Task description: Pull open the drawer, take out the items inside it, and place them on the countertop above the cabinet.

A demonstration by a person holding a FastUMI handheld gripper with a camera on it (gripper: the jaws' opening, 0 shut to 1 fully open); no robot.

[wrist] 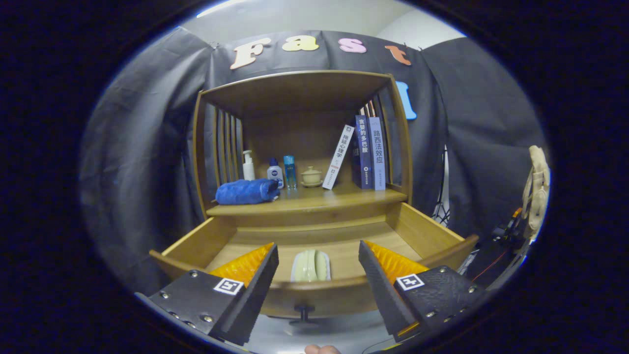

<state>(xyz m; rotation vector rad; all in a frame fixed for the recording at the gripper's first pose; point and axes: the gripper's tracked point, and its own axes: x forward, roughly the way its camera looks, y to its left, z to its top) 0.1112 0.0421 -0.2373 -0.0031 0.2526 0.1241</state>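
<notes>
Drawer [422,231] standing open; take-out step in hand. Hand-held gripper [318,268] hovering above drawer front, fingers spread wide, pinching nothing. Pale ribbed item [310,265], glossy, rounded, lying on drawer floor just ahead, between fingers. Next move, likely: descending, closing on item, lifting to countertop [334,196] beyond. Wood smooth, lacquered. Blue towel [245,191], plush, resting on countertop.

Three bottles [275,172], three books [364,152], one towel [245,191], one cup [311,175].

Wedge fingers [255,275]; screws; square markers
</notes>
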